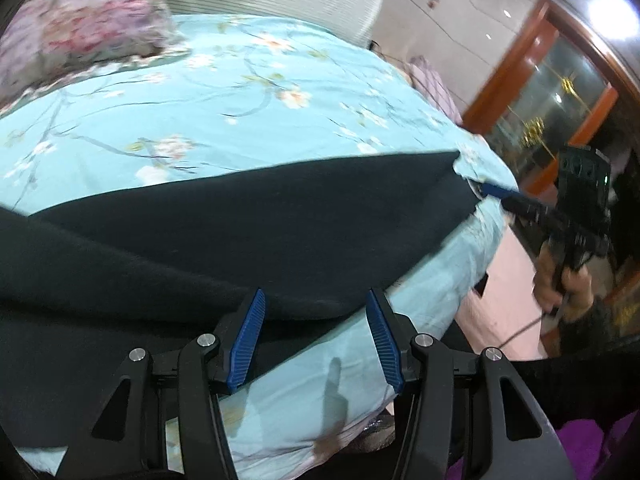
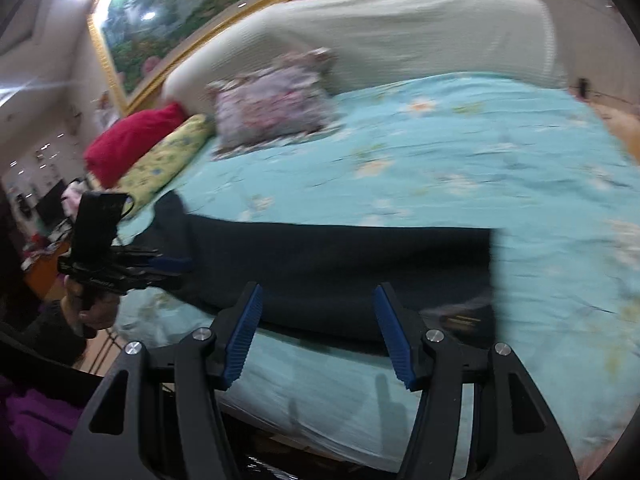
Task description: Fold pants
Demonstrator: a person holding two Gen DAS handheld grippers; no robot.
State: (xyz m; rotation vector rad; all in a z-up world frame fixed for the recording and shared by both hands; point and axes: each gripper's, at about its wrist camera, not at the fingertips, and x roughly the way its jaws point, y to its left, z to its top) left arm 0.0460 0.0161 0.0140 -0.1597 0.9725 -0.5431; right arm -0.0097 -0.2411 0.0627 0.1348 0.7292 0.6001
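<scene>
Pants [image 1: 248, 224], dark navy, lie stretched lengthwise along the near edge of the bed [image 1: 248, 92], a flat band on the turquoise flowered cover, which keeps both ends within reach of someone standing at the bedside. One end looks square-cut and flat; toward the other end the cloth bunches wider, so I take that for the waist. The left gripper [image 1: 316, 336] hangs just off the bed edge facing the cloth's near hem, its blue-padded jaws spread wide with nothing between them. The right gripper [image 2: 318, 334] is posed the same way further along, jaws wide and empty, pointed at the near edge of the fabric. Each seems lined up to pinch that edge, probably so the length can be carried over evenly. A flowered pillow [image 2: 276, 108] sits well apart by the headboard [image 2: 380, 28], out of the fold's way.
</scene>
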